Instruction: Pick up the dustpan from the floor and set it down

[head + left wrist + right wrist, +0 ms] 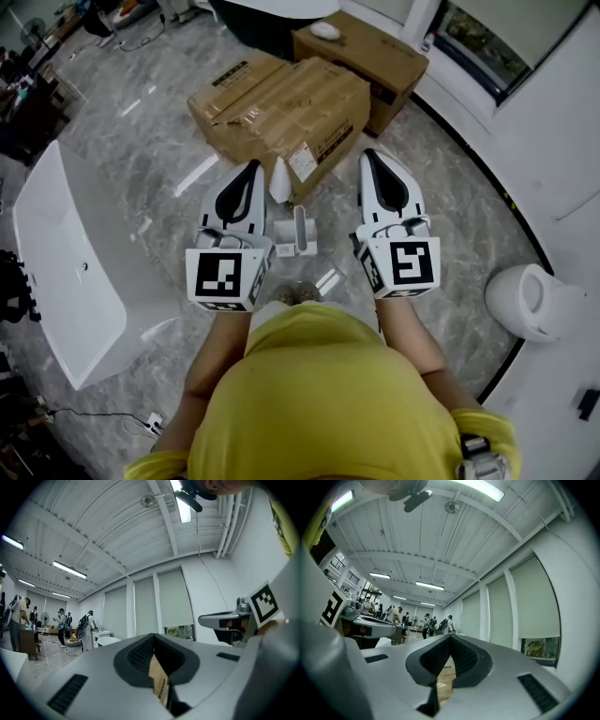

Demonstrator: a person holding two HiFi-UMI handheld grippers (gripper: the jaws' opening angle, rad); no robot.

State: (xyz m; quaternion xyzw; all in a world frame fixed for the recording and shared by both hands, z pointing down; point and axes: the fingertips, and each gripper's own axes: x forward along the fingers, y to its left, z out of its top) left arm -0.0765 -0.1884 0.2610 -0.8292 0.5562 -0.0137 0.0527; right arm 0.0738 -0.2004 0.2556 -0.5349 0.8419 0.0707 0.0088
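Dustpan (296, 234): outline indistinct against pale floor; pan shape not readable.
Rear cardboard box (380, 56): near side hidden behind nearer box (281, 108).
Shoes (298, 295): mostly hidden under yellow shirt (328, 403).
Distant people (426, 620): too small to tell.
Cardboard (159, 681), left gripper view: narrow sliver only.

A large open workroom, more lab or test space than home. A white bathtub (66, 253) and a toilet (530, 300) stand loose on the grey marble-look floor (450, 206) near cardboard boxes (281, 108). Strip lights (69, 569) hang under a ribbed white ceiling (440, 536), roller blinds (174, 597) cover tall windows, and people (86, 630) stand about in the distance.
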